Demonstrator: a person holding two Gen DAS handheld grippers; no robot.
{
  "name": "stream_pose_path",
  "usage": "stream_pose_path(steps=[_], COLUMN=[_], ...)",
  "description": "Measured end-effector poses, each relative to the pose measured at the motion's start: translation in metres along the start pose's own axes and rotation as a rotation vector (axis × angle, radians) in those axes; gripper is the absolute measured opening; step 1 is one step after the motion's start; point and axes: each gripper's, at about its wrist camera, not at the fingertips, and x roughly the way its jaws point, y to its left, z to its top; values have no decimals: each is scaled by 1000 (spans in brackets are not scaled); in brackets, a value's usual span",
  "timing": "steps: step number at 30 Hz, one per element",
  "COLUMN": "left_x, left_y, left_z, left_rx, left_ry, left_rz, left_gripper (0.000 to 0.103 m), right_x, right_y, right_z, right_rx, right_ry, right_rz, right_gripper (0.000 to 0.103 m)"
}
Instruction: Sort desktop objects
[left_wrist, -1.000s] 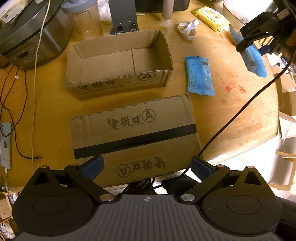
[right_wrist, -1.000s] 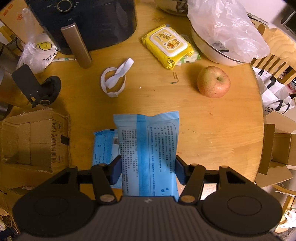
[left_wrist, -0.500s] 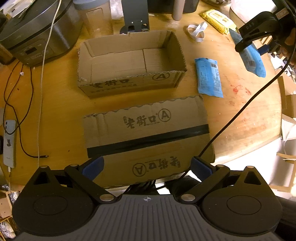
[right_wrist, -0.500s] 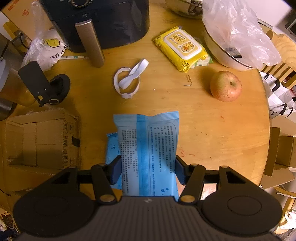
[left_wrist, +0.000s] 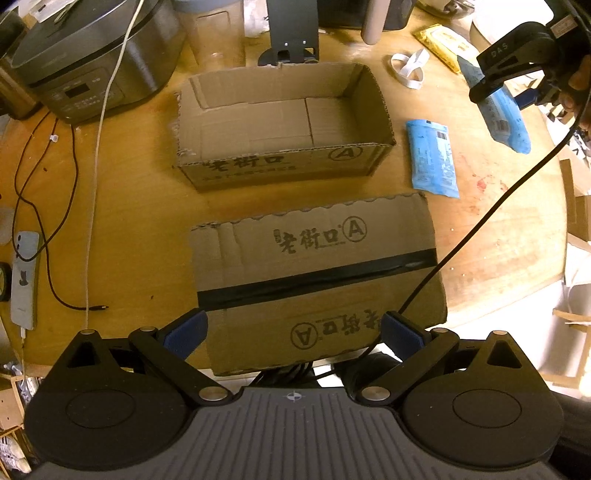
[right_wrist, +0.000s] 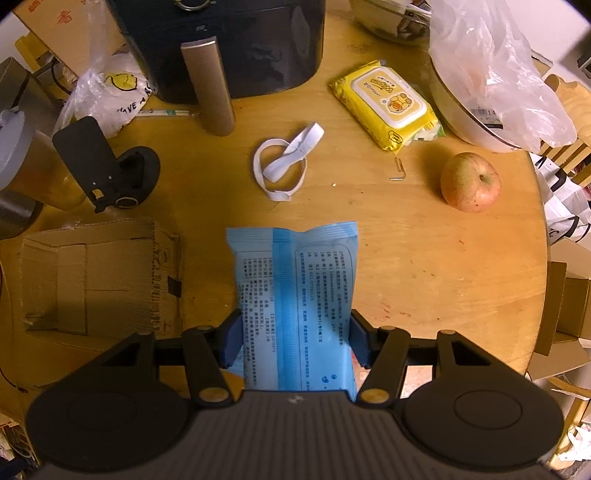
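Right claw (right_wrist: 295, 334) gripped one blue pack (right_wrist: 295, 295); left claw (left_wrist: 293, 332) wide; box (left_wrist: 284, 122) empty; second pack (left_wrist: 432, 158) on table (left_wrist: 129, 221).

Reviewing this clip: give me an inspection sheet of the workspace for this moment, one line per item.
Surface: round wooden table, reddish stains near its right edge.
Job's things: open cardboard box, nothing seen inside; flat cardboard lid in front of it; blue packet lying right of the box; second blue packet held above the table.
Clutter: apple, yellow wipes pack, white elastic band, phone stand, rice cooker, air fryer.
Grippers: left gripper open, holding nothing; right gripper shut on the second blue packet.
Cables: white cable, dark cable, black gripper cable.
Surroundings: cardboard pieces, bags beside the table.
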Motion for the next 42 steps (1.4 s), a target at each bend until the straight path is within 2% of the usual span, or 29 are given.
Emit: stream_pose_path(steps=[42], left_x=[-2], left_y=[53], left_z=[-5], left_rx=[-45], left_ry=[2], left_rz=[9], left_gripper=[103], right_x=[4], right_y=[67], right_z=[9], right_rx=[-36], right_ry=[-6], right_rz=[23], right_gripper=[56])
